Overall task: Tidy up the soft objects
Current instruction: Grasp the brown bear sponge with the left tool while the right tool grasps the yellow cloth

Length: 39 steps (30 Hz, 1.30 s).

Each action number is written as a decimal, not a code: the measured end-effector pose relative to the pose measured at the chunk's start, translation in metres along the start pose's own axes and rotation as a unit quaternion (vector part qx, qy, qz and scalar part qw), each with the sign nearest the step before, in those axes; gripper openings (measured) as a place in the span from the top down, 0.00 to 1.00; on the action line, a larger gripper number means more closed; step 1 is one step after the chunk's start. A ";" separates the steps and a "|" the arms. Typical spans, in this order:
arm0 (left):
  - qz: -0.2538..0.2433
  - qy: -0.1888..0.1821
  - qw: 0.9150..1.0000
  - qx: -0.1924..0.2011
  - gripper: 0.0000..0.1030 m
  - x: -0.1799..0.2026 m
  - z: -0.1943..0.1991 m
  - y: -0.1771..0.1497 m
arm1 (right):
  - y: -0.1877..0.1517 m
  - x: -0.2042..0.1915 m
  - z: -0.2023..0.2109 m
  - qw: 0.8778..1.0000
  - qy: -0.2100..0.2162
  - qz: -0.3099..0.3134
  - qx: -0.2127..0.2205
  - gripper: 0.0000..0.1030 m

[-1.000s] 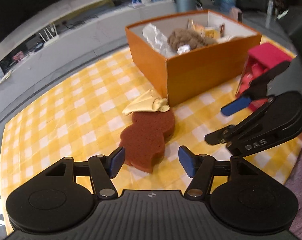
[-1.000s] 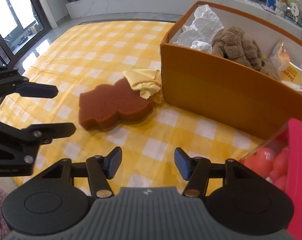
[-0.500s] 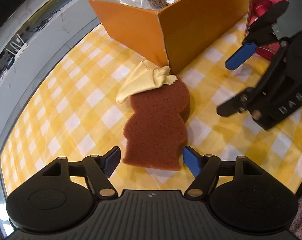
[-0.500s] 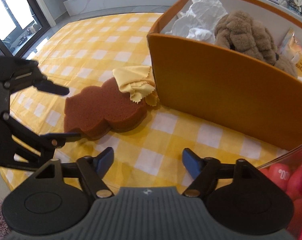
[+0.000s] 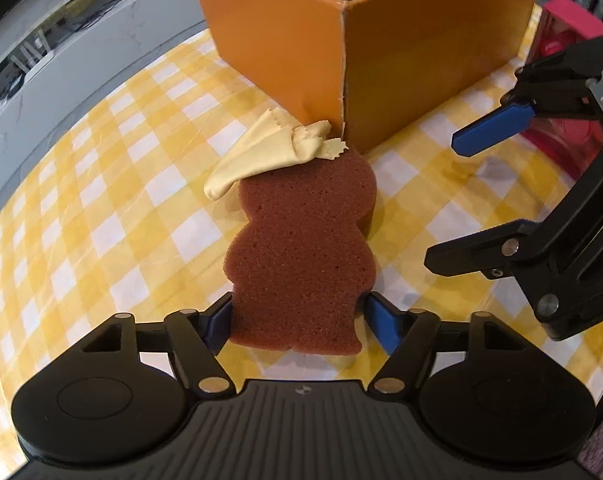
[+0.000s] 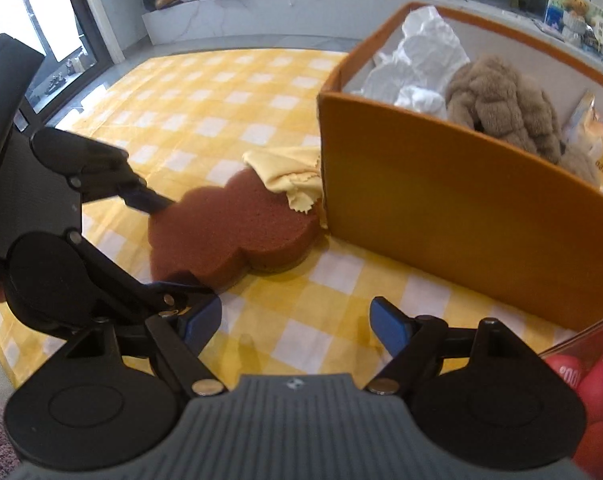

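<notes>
Sponge (image 5: 301, 256) now sits between the left gripper (image 5: 297, 320) jaws, which came down and are closing on its near end; right gripper (image 6: 295, 322) waits open, lower centre

Next comes lifting it into the box (image 5: 421, 48)

Both wrist views look steeply down, close in — sharing the brown sponge (image 5: 301, 248) and orange box (image 6: 453, 216).

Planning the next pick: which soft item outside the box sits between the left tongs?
The brown sponge: the left tongs are closing around its near end. The yellow cloth lies farther off, beside the box.
</notes>
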State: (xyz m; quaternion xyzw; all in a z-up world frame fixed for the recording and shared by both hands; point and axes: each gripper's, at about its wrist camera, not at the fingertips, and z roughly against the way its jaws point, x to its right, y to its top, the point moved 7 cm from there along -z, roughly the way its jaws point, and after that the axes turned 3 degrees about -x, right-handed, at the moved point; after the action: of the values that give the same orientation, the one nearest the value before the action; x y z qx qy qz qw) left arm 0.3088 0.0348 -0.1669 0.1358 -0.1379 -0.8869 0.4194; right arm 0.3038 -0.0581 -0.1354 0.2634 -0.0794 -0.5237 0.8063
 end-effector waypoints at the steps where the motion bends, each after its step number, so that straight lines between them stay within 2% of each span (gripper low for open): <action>1: 0.006 0.003 1.000 0.001 0.32 0.000 0.002 -0.001 | 0.001 0.000 0.001 1.000 0.003 0.001 0.003 0.22; 4: 0.018 0.007 1.000 -0.006 0.34 0.003 0.013 -0.008 | 0.002 -0.001 0.003 1.000 0.013 0.000 0.003 0.22; 8: 0.022 -0.035 0.999 -0.016 0.34 0.014 0.035 -0.028 | 0.002 -0.004 0.008 1.000 0.010 0.010 0.005 0.23; 10: 0.032 -0.051 0.998 -0.037 0.34 0.018 0.043 -0.041 | 0.001 -0.008 0.010 1.000 0.012 0.016 0.008 0.23; 13: 0.058 -0.084 0.993 -0.067 0.34 0.023 0.051 -0.063 | 0.002 -0.017 0.014 1.000 0.016 0.022 0.013 0.23; 16: 0.083 -0.117 0.987 -0.077 0.34 0.028 0.056 -0.078 | 0.002 -0.029 0.010 0.999 0.029 0.023 0.002 0.23; 20: 0.088 -0.120 0.986 -0.073 0.34 0.033 0.061 -0.083 | 0.006 -0.051 -0.005 0.998 0.050 0.022 -0.021 0.23; 23: 0.086 -0.119 0.986 -0.078 0.34 0.038 0.063 -0.086 | 0.010 -0.064 -0.020 0.997 0.065 0.009 -0.037 0.31; 26: 0.085 -0.116 0.986 -0.080 0.34 0.039 0.062 -0.086 | 0.013 -0.073 -0.033 0.997 0.063 0.002 -0.047 0.32; 30: 0.088 -0.118 0.986 -0.084 0.34 0.038 0.055 -0.085 | 0.011 -0.078 -0.044 0.996 0.061 0.004 -0.058 0.46; 32: 0.085 -0.115 0.986 -0.085 0.34 0.040 0.056 -0.086 | 0.011 -0.080 -0.043 0.996 0.063 0.007 -0.058 0.59; 33: 0.085 -0.114 0.986 -0.085 0.34 0.041 0.055 -0.086 | 0.011 -0.081 -0.042 0.996 0.067 0.012 -0.058 0.70; 35: 0.087 -0.115 0.986 -0.085 0.34 0.041 0.055 -0.086 | 0.012 -0.084 -0.039 0.995 0.074 0.019 -0.057 0.78; 38: 0.089 -0.112 0.986 -0.085 0.34 0.044 0.055 -0.087 | 0.014 -0.085 -0.034 0.996 0.063 0.038 -0.045 0.97; 39: 0.090 -0.110 0.986 -0.085 0.34 0.044 0.056 -0.087 | 0.016 -0.085 -0.031 0.996 0.061 0.042 -0.040 0.97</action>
State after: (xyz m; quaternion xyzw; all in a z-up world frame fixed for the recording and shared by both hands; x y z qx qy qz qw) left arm 0.2007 0.0610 -0.1517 -0.0118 -0.1186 -0.8635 0.4900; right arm 0.2917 0.0323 -0.1413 0.2588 -0.0202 -0.4748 0.8410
